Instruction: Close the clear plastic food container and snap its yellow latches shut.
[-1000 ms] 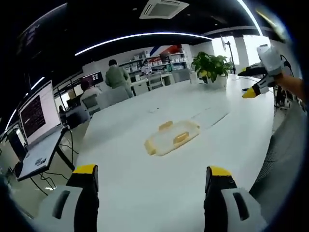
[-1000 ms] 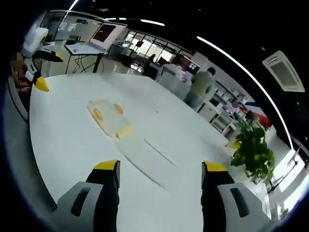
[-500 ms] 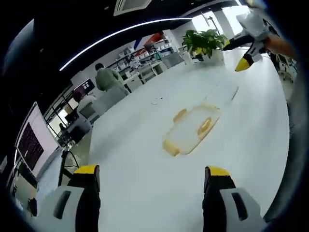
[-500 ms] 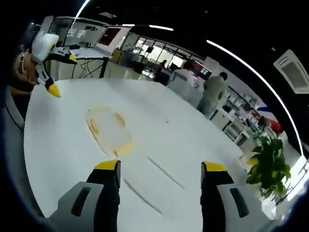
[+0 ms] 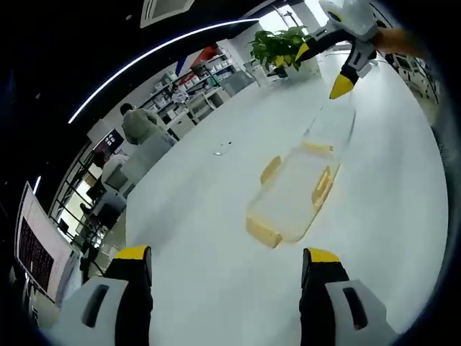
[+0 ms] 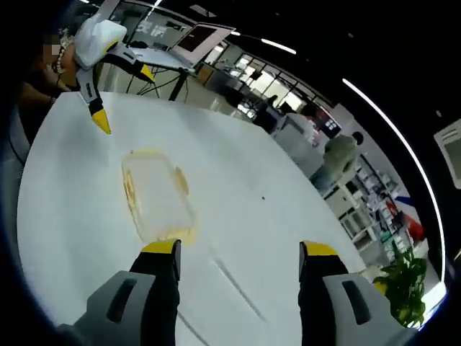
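Frame centre: the clear container (image 5: 294, 193) looks light, slippery. Left gripper (image 5: 227, 261) and right gripper (image 6: 238, 254), jaws apart, empty; press yellow latches (image 5: 321, 187).

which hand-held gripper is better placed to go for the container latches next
Right, narrowly. In the right gripper view the container lies just ahead of its open jaws; in the left gripper view it lies further ahead. Both hand-held grippers are open.
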